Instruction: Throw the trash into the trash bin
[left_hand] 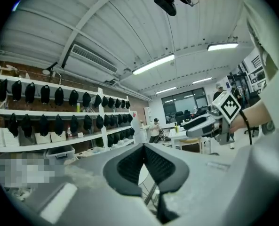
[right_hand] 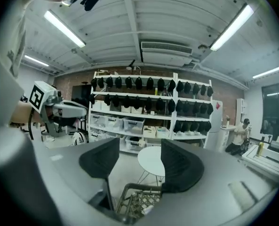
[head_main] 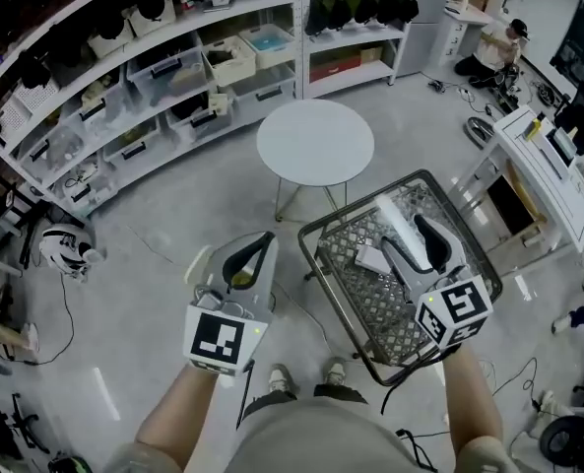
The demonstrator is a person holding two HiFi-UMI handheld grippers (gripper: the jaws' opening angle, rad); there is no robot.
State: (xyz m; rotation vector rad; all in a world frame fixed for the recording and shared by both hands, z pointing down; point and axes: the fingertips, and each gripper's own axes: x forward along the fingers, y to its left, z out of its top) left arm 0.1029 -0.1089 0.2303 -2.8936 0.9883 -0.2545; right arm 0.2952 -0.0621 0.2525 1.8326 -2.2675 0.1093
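Note:
The trash bin is a dark wire basket (head_main: 316, 236) on the floor, right of my feet. A crumpled white piece of trash (head_main: 372, 258) lies inside it. My right gripper (head_main: 402, 215) hangs over the basket with its jaws open and nothing between them. In the right gripper view, this gripper (right_hand: 139, 145) looks past its black pads, with the basket's rim (right_hand: 129, 190) just below. My left gripper (head_main: 268, 236) is left of the basket, over bare floor. In its own view the left gripper (left_hand: 144, 147) has its pads meeting at the tips, with nothing held.
A round white table (head_main: 315, 142) stands just beyond the basket. Long white shelves (head_main: 173, 77) with bins and dark caps curve along the back wall. A white desk (head_main: 543, 170) stands at the right. A helmet (head_main: 65, 247) lies on the floor at left. People are working at the far right.

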